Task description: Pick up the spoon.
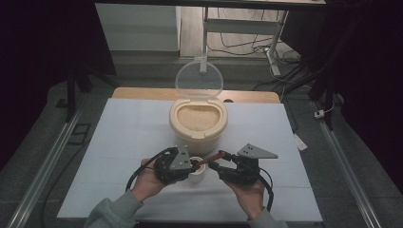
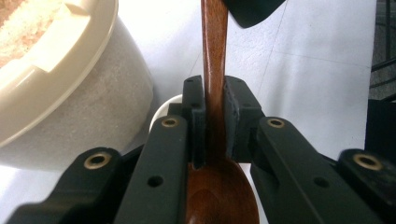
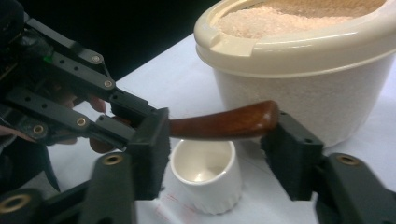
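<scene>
Left gripper view: the left gripper (image 2: 215, 112) clamps the wooden spoon (image 2: 215, 70) at frame centre; the right gripper (image 3: 215, 140), jaws apart, brackets its handle above the white cup (image 3: 208, 179).

Spoon (image 3: 224, 123) – glossy reddish-brown wood. Cup (image 3: 208, 175) – plain white, ribbed near the base. Rice container (image 1: 198, 124) – cream rim, pale translucent body; grain inside is pale beige-pink. Its lid (image 1: 199, 79) is clear. Both grippers (image 1: 177, 164) (image 1: 227, 166) black with brass-coloured pins, grey triangular plates on top. Table cover (image 1: 119, 142) white, wooden edge beyond it tan. Sleeves (image 1: 111, 213) grey-green.
</scene>
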A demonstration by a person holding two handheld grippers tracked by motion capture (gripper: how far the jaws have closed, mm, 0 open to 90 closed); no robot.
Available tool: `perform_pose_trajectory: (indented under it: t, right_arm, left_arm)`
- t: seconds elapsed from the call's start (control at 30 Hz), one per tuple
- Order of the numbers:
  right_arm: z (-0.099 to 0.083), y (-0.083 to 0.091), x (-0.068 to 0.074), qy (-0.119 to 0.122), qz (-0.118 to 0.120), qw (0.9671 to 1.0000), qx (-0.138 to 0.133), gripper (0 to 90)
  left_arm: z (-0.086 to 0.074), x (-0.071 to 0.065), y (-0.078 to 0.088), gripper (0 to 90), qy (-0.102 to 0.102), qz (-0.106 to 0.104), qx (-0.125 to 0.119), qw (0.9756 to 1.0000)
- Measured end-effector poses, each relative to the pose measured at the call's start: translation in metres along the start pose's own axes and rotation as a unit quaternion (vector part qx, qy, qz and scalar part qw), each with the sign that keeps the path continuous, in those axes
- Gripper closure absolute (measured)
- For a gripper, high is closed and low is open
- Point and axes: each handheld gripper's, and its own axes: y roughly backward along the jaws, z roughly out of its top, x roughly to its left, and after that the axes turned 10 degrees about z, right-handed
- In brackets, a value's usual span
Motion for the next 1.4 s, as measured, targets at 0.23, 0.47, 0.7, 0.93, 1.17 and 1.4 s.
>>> perform_pose_trajectory:
  t: [0.23, 0.47, 0.7, 0.93, 1.17, 1.4]
  right_arm:
    - [0.000, -0.001, 0.002, -0.020, 0.010, 0.9996, -0.019, 56.3]
    - [0.001, 0.000, 0.002, -0.030, 0.015, 0.9985, -0.044, 62.9]
    - [0.003, 0.004, 0.002, -0.039, 0.055, 0.9950, -0.073, 75.4]
    - [0.006, 0.007, 0.007, -0.025, 0.097, 0.9904, -0.095, 82.9]
    - [0.007, 0.010, 0.006, -0.008, 0.111, 0.9876, -0.110, 83.6]
    - [0.011, 0.021, 0.003, 0.003, 0.111, 0.9846, -0.135, 83.6]
  left_arm:
    - [0.000, -0.002, -0.001, 79.3, -0.008, 0.007, 0.006, 0.9999]
    - [0.001, -0.004, -0.001, 79.3, -0.015, 0.016, 0.005, 0.9997]
    - [0.002, -0.005, -0.001, 79.6, -0.019, 0.021, 0.003, 0.9996]
    - [0.002, -0.005, 0.003, 79.6, -0.017, 0.025, -0.009, 0.9995]
    - [0.001, -0.003, 0.006, 75.8, 0.008, 0.018, -0.033, 0.9993]
    - [-0.012, 0.004, 0.015, 48.1, 0.062, 0.008, -0.051, 0.9967]
